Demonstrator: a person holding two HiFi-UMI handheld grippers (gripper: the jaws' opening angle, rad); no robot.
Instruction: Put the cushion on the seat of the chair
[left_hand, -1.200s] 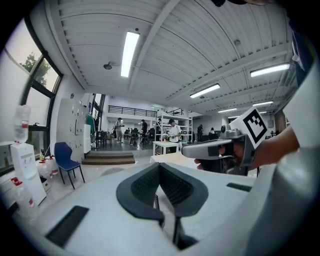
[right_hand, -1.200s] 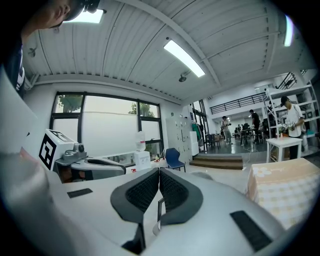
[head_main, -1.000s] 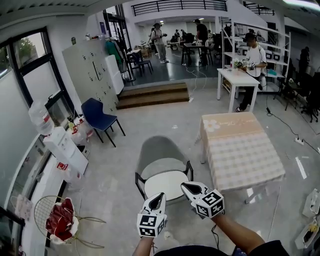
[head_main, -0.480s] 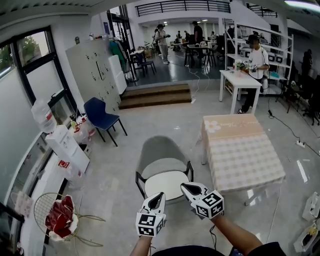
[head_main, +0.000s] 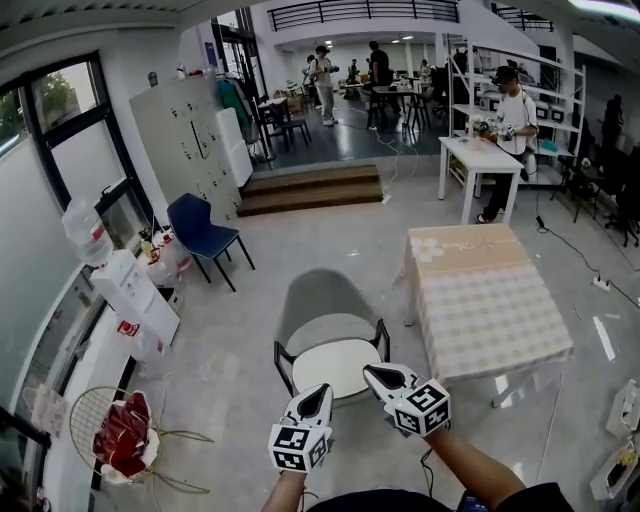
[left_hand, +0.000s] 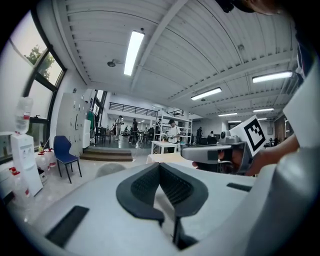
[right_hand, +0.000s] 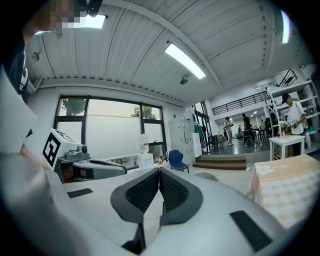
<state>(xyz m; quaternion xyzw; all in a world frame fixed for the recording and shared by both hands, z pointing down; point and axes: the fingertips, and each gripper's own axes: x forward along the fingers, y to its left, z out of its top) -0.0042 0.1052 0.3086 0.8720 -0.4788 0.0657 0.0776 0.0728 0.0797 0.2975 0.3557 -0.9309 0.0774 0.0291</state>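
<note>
No legible text, brand, number or sign in any view. Only printed marks are the black-and-white square markers on the left gripper and right gripper, which are patterns, not characters. Red label on the white cabinet left of the chair is too small to read.

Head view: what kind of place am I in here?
Probably an open-plan lab or workshop office: a bank of lockers, a white worktable with a person at it, and shelving behind.
</note>
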